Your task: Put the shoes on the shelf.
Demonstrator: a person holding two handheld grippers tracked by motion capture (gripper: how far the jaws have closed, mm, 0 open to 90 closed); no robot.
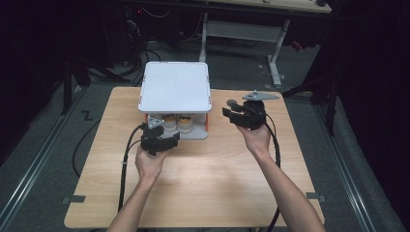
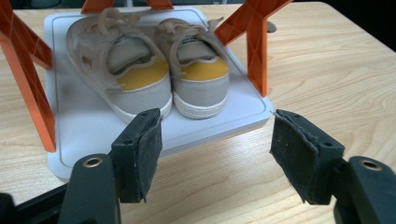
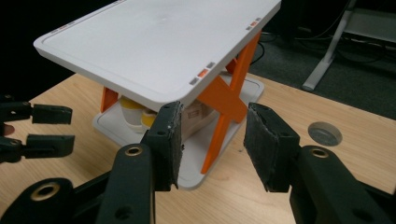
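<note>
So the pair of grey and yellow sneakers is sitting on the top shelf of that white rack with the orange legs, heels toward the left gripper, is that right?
Not quite. The pair of grey and yellow sneakers sits on the bottom shelf of the white rack with orange legs, under its bare top shelf. The heels do face the left gripper, whose jaws stand open. The left gripper view shows it.

I saw grey shoes (image 2: 154, 70) with yellow heel tabs and white soles on a white rack (image 1: 175, 87) with orange legs; my grippers' pads (image 2: 145, 149) were black, the table (image 1: 208, 183) light woodgrain.
</note>
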